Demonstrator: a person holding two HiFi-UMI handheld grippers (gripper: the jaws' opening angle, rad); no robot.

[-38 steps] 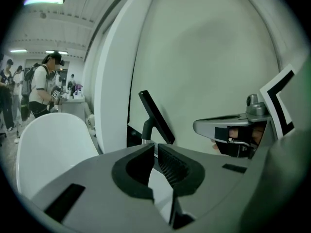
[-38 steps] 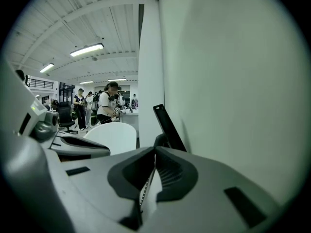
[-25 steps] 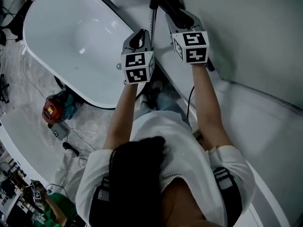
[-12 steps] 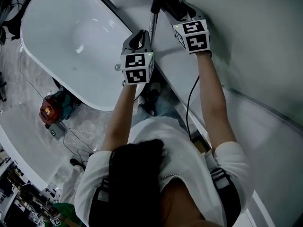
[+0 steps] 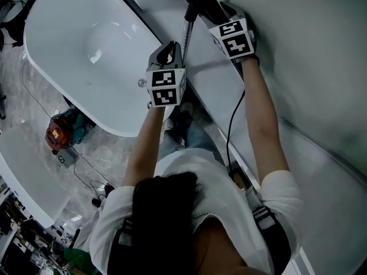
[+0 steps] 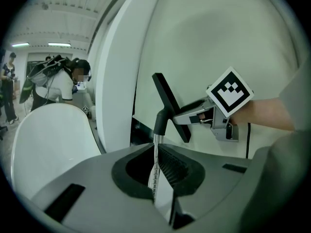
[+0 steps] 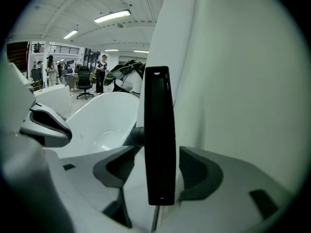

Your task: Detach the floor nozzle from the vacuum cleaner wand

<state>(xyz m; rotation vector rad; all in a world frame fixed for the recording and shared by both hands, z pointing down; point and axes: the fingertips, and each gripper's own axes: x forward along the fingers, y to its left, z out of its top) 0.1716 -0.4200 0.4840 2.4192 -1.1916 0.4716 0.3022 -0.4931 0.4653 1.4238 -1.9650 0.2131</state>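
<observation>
The thin silver metal wand (image 6: 156, 149) is pinched by the left gripper (image 6: 158, 176), while the flat black plastic floor nozzle (image 7: 159, 135) at its end stands ungripped between the right gripper (image 7: 155, 174) jaws, just opened wide; if closed off-centre, the nozzle could be skewed and dropped

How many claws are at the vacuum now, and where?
2. Left claw shut on the wand; right claw, whose jaws have just been opening, straddles the floor nozzle without gripping. None hidden.
</observation>
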